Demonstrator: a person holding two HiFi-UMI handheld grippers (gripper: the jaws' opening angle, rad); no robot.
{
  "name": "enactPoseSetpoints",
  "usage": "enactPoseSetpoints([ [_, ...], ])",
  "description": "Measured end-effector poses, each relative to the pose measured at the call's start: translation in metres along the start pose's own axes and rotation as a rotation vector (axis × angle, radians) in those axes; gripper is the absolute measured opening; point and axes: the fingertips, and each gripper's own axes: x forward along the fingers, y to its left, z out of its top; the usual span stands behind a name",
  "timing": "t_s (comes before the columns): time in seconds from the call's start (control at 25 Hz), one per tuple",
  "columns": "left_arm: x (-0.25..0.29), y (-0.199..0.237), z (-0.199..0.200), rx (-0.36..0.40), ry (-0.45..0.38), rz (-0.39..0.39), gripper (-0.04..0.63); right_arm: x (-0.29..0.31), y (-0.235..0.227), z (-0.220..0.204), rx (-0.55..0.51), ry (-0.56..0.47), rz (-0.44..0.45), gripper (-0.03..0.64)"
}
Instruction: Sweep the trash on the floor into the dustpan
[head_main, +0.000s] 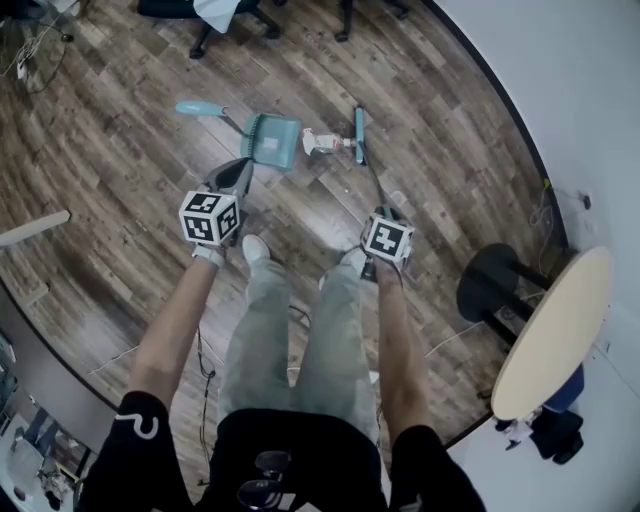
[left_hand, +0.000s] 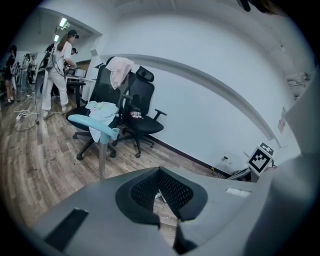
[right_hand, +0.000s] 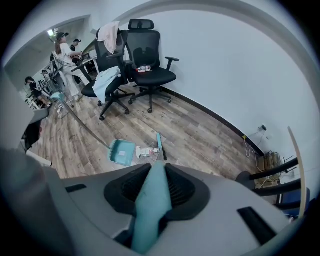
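A teal dustpan (head_main: 270, 138) stands on the wood floor, its long handle ending in a teal grip (head_main: 200, 108). Crumpled white trash (head_main: 322, 143) lies between the pan's mouth and the teal broom head (head_main: 358, 135). My right gripper (head_main: 385, 214) is shut on the teal broom handle (right_hand: 150, 210), which runs down to the broom head (right_hand: 158, 144) beside the trash (right_hand: 146, 150) and dustpan (right_hand: 122, 151). My left gripper (head_main: 240, 170) hangs just short of the pan, shut with nothing in it (left_hand: 159, 172). The dustpan handle (left_hand: 101, 155) stands apart to its left.
Two black office chairs (right_hand: 142, 65) draped with cloths stand by the curved white wall. A round table (head_main: 550, 330) on a black base (head_main: 495, 285) is at my right, with cables along the wall (right_hand: 252, 142). People (left_hand: 57, 70) work at desks far off. My shoes (head_main: 255, 248) are below the grippers.
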Motion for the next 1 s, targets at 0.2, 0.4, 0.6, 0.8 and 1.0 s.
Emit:
enactPoseSetpoints([
  [0.2,-0.017,0.017,0.004,0.008,-0.002,0.0,-0.006,-0.003,0.031,0.001,0.01,-0.001,0.028,0.083],
  [0.4,-0.034,0.035,0.007,0.014,-0.007,0.011,-0.006,-0.006,0.065,-0.001,0.038,0.01,0.063,0.083],
  [0.6,-0.057,0.055,0.003,0.015,-0.013,0.022,-0.006,-0.013,0.094,-0.007,0.024,0.006,0.05,0.083],
  [0.8,-0.078,0.07,-0.002,0.017,-0.019,0.034,-0.006,-0.022,0.128,-0.008,0.04,-0.021,0.119,0.084],
  [1.0,-0.086,0.068,-0.004,0.035,-0.011,0.036,-0.006,-0.03,0.13,-0.017,0.106,-0.012,0.17,0.084],
])
